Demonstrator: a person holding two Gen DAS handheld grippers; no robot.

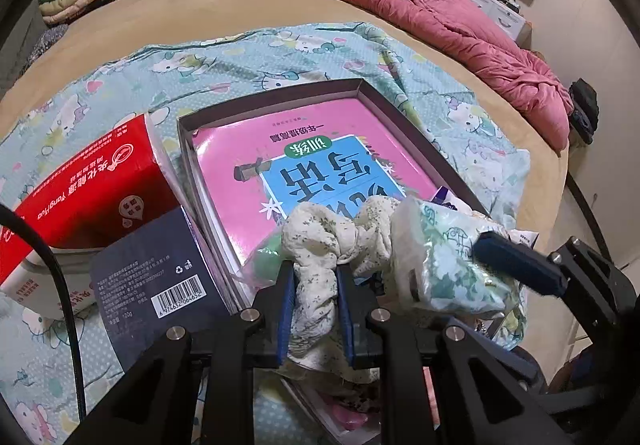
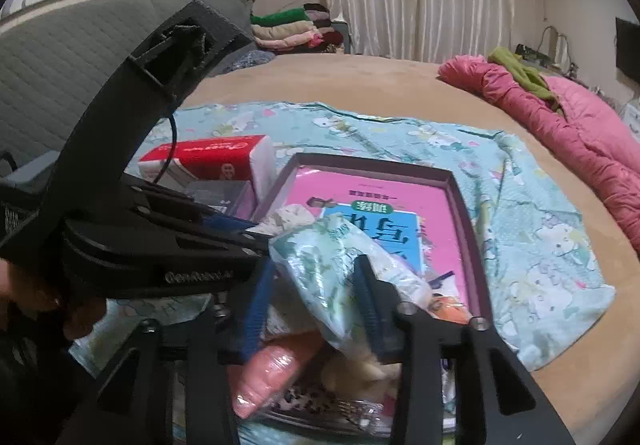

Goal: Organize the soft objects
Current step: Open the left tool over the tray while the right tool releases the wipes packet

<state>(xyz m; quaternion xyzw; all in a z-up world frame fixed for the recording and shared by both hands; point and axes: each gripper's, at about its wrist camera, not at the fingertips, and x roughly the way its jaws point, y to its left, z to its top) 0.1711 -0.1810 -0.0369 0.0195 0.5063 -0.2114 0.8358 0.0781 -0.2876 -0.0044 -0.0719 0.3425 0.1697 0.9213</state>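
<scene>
I am squeezing my left tongs (image 1: 316,277) nearly shut on a cream flowered cloth (image 1: 328,241), which is bunching up between the blue pads just at the near edge of the box (image 1: 280,97). My right tongs (image 2: 312,293) are standing partly open around a plastic-wrapped packet (image 2: 332,265) with a pale green print; the packet is lying between the pads, and I cannot tell whether either pad is pressing on it. In the left wrist view the packet (image 1: 448,257) is sitting just beside the cloth, at the box's near right corner, with one blue finger (image 1: 516,261) of the right tongs resting against it. A pink book (image 1: 312,161) is lying flat inside the box. A red carton (image 1: 88,181) and a dark blue carton (image 1: 148,285) are lying just left of the box. The box is sitting on a light blue cartoon sheet (image 1: 224,61) spread over the bed (image 1: 224,5). A pink quilt (image 1: 440,21) is lying crumpled beyond the box, well apart from it. Nearer than the box, under my right tongs, a pink wrapped roll (image 2: 268,373) is lying.
</scene>
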